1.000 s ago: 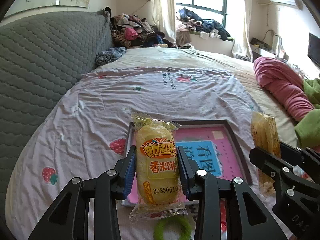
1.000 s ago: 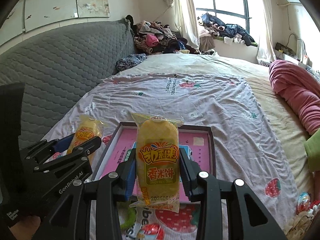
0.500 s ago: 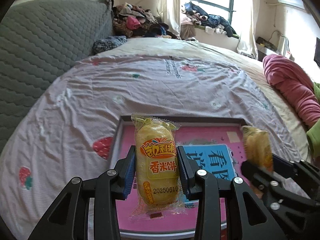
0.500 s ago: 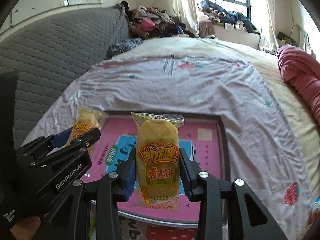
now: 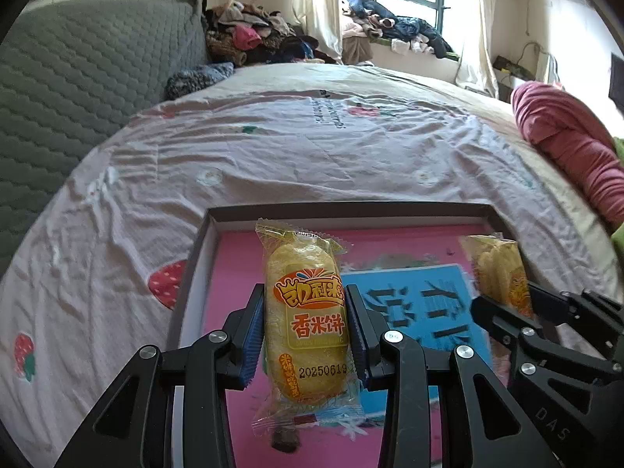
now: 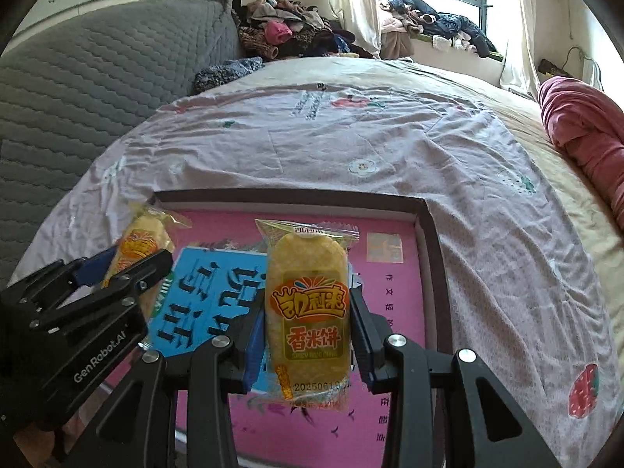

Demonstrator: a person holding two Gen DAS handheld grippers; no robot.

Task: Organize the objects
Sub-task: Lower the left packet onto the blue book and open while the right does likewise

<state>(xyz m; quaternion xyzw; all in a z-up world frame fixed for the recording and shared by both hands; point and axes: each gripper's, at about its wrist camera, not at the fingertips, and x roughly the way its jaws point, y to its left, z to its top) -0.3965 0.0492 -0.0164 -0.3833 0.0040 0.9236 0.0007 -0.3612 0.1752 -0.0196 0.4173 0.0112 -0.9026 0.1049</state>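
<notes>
My left gripper [image 5: 306, 335] is shut on a yellow rice-cake packet [image 5: 306, 312], held upright over a shallow pink-bottomed box [image 5: 343, 210] with a dark rim. My right gripper [image 6: 306, 335] is shut on a second, matching rice-cake packet [image 6: 306, 304] above the same box [image 6: 427, 226]. In the left wrist view the right gripper [image 5: 507, 304] with its packet [image 5: 499, 269] shows at the right. In the right wrist view the left gripper [image 6: 128, 269] with its packet [image 6: 142, 241] shows at the left. Both packets hang just above the blue and pink print on the box floor.
The box lies on a bed sheet [image 5: 312, 156] printed with strawberries. A grey quilted headboard [image 5: 78, 70] rises at the left. A rolled pink blanket [image 5: 565, 140] lies at the right. Piled clothes [image 5: 257, 39] sit at the far end under the window.
Both grippers have sunk and moved forward over the box with their packets still held. The box now fills the lower part of each view.
</notes>
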